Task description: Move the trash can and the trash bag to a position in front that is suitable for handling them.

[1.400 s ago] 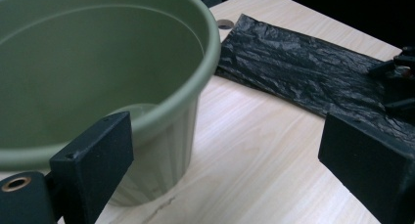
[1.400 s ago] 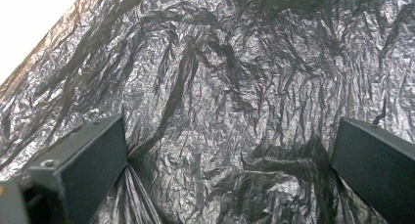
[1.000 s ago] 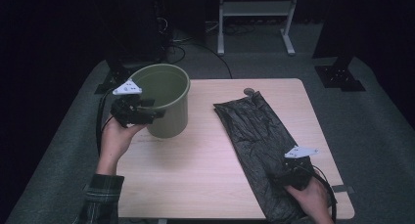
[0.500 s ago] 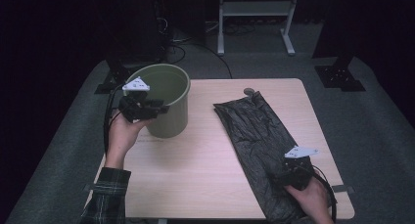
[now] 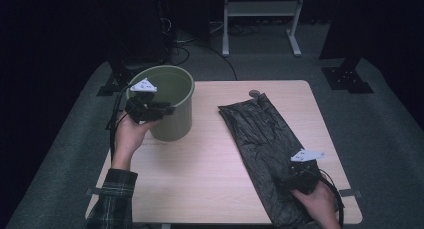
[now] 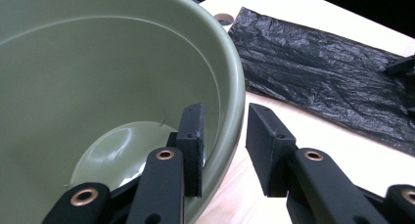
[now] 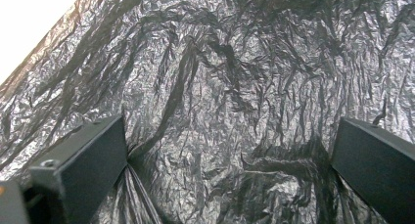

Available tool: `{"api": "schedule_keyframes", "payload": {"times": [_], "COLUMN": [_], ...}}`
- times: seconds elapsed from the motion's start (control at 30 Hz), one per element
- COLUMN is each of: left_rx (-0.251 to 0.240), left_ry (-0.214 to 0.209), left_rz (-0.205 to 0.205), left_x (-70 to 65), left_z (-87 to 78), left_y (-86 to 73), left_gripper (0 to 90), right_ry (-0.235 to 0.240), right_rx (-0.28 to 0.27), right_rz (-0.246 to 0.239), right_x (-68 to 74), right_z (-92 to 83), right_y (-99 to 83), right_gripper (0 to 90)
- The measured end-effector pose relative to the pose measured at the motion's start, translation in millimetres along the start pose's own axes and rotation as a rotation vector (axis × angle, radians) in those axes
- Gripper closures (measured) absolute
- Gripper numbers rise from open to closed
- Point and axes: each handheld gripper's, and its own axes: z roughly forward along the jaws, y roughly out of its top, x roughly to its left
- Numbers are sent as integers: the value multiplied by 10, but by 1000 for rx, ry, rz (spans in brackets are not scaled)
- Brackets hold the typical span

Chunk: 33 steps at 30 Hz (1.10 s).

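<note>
bucket: green plastic bucket, upright, far-left part of the table, inside bare, rim toward the table's left edge
left gripper: left gripper at the near-left rim of the bucket in the high view, held from below by the left hand
left jaws: straddle the bucket wall, one jaw inside, one outside; they have just been closing with the wall between them; inner pad looks to be against the wall, outer pad stands a gap off, so not clamped yet
bag: black plastic bag, flat and crinkled, lies as a long strip on the right half of the table, from the far middle down to the near-right edge; well apart from the bucket
right gripper: right gripper low over the near end of the bag, right hand behind it at the near-right corner
right jaws: spread wide in the right gripper view, bag surface between them, a pulled crease of film running to the left jaw; nothing pinched
small disc: round grey disc on the table, just at the bag's far end
sleeve: plaid sleeve on the left forearm at the near-left edge
floor: grey carpet around the table
</note>
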Motion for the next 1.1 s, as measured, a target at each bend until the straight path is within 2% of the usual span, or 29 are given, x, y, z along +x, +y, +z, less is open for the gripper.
{"api": "schedule_keyframes", "payload": {"times": [0.07,0.17,0.27,0.57,0.9,1.0,1.07,1.1], "left_rx": [2,9,24,24,21,23,20,20], "left_ry": [-28,-18,-10,-39,-96,-123,-167,-167], "left_rz": [-7,2,17,53,73,89,97,97], "left_x": [-18,-60,-90,-235,-460,-571,-681,-681], "left_z": [20,33,34,52,58,71,82,82], "left_y": [21,42,59,78,78,87,94,94], "left_gripper": [735,771,778,786,787,789,789,789], "right_ry": [0,1,0,1,0,0,1,1], "right_rx": [0,1,0,0,0,0,0,0], "right_rz": [0,1,0,0,0,-1,-1,-1], "right_x": [0,1,0,0,-1,-1,-1,-1], "right_z": [0,0,-1,0,0,0,0,0], "right_y": [0,0,0,0,0,0,0,0], "right_gripper": [0,0,0,0,0,0,0,0]}}
